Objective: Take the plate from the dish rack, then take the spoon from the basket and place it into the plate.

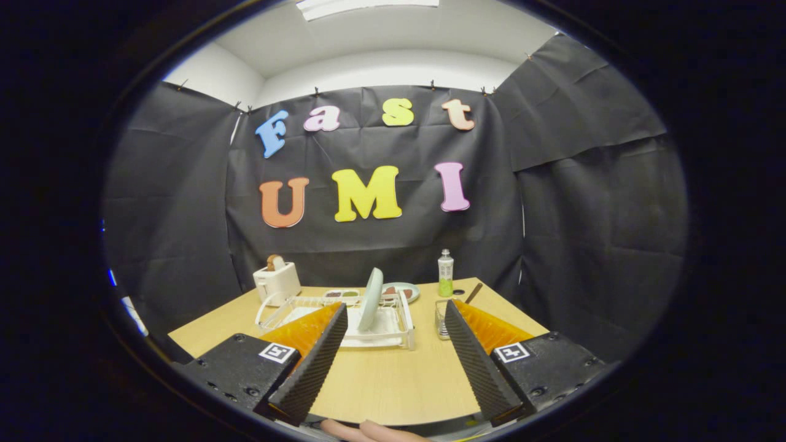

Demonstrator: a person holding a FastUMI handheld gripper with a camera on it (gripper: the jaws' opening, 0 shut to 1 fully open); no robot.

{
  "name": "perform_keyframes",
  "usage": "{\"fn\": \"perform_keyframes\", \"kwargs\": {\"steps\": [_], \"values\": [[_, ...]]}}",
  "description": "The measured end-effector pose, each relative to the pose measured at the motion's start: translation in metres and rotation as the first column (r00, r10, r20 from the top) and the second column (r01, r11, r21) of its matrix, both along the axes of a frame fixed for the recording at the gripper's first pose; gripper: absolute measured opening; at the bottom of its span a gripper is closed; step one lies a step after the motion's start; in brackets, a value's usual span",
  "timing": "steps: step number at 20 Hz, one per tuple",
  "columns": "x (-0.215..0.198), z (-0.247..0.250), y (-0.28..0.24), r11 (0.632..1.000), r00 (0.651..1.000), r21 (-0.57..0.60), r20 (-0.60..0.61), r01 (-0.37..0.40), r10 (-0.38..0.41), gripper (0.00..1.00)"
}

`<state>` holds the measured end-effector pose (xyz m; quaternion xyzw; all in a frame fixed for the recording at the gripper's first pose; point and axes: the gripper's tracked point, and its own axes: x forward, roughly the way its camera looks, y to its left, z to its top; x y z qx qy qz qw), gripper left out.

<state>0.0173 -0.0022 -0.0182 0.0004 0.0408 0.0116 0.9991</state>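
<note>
Fingers [333, 344] of your gripper [393, 322] stand apart, holding nothing. Beyond them you have one plate [371, 299] upright in one rack [402, 328], one basket [441, 319], then one toaster [277, 281] and one bottle [445, 273].

surface [381, 380]: pale wood grain, matt | dish rack [393, 322]: white plastic, smooth | plate [371, 299]: pale, glossy glaze | claw [393, 344] fingers [313, 362]: spread apart, ribbed matt pads | booth wall: creased cloth
</note>
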Motion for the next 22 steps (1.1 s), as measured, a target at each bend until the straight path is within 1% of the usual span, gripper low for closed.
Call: {"fn": "perform_keyframes", "kwargs": {"steps": [5, 7, 10, 12, 15, 17, 19, 20, 22], "values": [[0.019, 0.007, 0.000, 1.000, 0.999, 0.014, -0.033, -0.024, 0.024, 1.00], [0.036, 0.011, -0.001, 1.000, 0.998, 0.017, -0.052, -0.023, 0.024, 1.00], [0.065, 0.021, 0.000, 1.000, 0.997, -0.018, -0.082, -0.014, 0.012, 1.00], [0.089, 0.024, 0.011, 0.998, 0.991, -0.049, -0.124, -0.050, 0.044, 1.00], [0.130, 0.022, 0.019, 0.997, 0.967, -0.034, -0.248, -0.067, 0.056, 1.00], [0.161, 0.029, 0.022, 0.998, 0.950, -0.031, -0.309, -0.053, 0.041, 1.00], [0.198, 0.038, 0.027, 0.998, 0.937, -0.060, -0.350, -0.035, 0.012, 1.00], [0.216, 0.037, 0.032, 0.996, 0.926, -0.079, -0.378, -0.038, 0.005, 1.00], [0.247, 0.031, 0.043, 0.991, 0.892, -0.118, -0.453, -0.064, 0.003, 1.00]]}}
